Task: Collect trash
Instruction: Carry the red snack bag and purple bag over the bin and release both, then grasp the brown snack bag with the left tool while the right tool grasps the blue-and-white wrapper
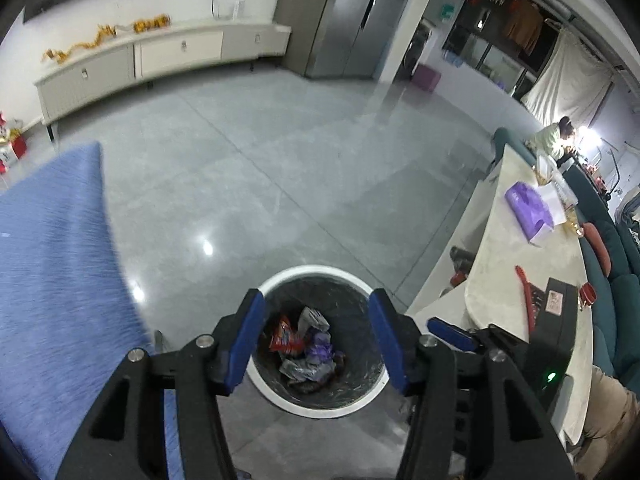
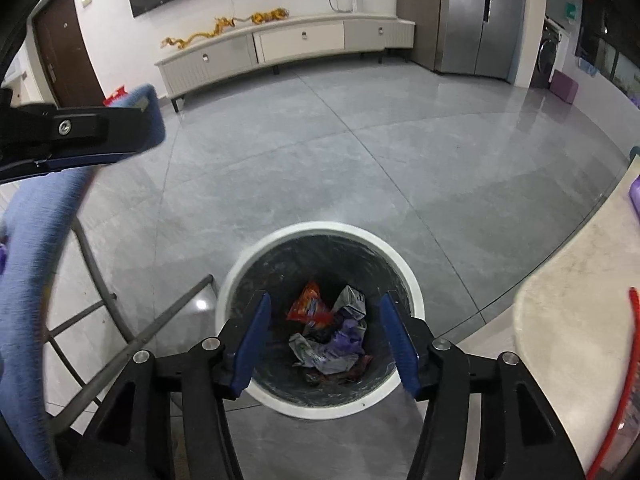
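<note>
Grey tiled floor carries white-rimmed bin; pale counter bears purple pack.

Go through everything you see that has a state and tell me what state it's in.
Left gripper: open, empty, above the bin.
Right gripper: open, empty, above the bin.
Trash bin: uncovered, lined, part full.
Wrappers: inside the bin, crumpled.
Cabinet drawers: closed.

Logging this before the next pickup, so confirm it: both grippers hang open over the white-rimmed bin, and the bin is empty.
Not empty. The right wrist view shows the bin already holding trash: a red wrapper, crumpled paper and purple scraps. The rest stands: left gripper and right gripper both hang open above it.
</note>
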`<state>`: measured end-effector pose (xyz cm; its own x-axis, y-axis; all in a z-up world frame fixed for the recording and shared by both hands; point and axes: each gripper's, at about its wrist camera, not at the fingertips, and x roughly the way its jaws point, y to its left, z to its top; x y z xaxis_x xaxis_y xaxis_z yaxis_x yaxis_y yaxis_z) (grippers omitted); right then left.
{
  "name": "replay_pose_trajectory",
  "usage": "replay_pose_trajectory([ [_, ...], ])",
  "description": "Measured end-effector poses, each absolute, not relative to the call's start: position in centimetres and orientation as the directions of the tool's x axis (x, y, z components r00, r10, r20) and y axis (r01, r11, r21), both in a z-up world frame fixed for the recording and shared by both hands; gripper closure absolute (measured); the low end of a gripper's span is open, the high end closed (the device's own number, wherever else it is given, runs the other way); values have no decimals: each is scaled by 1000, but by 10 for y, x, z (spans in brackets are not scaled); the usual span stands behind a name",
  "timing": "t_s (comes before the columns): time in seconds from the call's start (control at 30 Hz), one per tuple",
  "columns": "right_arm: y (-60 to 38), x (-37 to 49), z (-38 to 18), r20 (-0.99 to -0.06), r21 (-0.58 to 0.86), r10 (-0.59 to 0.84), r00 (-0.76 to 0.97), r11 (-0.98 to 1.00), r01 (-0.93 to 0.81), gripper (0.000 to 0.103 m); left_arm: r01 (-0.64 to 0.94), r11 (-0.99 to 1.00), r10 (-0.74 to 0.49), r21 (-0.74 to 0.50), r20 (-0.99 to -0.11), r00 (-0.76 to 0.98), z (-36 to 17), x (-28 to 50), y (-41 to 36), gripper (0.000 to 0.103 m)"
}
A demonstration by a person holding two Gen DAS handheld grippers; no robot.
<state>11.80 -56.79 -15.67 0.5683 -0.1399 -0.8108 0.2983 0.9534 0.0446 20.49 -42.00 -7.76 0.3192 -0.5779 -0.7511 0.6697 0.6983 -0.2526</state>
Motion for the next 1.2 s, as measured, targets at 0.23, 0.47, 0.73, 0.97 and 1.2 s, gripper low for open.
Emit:
replay_pose_trajectory([
  [0.23, -554, 68, -105, -749, 106, -110, 654, 953, 283, 45, 710, 680, -603, -183, -690, 400, -29, 165, -364, 50],
  [0.47, -520, 19, -44, -656, 131, -104, 748, 960, 248, 34, 692, 711, -599, -120, -619, 508, 13, 132, -295, 49],
  [0.73, -470, 2, 4, -596, 84, -94, 797, 980, 179, 34, 618, 781, -548, -83, -565, 617, 38, 111, -202, 43],
  [0.97, -410, 15, 35, -561, 55, -20, 828, 997, 61, 34, 512, 857, -452, -61, -568, 688, 32, 110, -110, 38],
  [1.2, -346, 47, 46, -564, 32, 82, 821, 996, -78, 34, 379, 925, -306, -17, -622, 720, 2, 131, -16, 38],
])
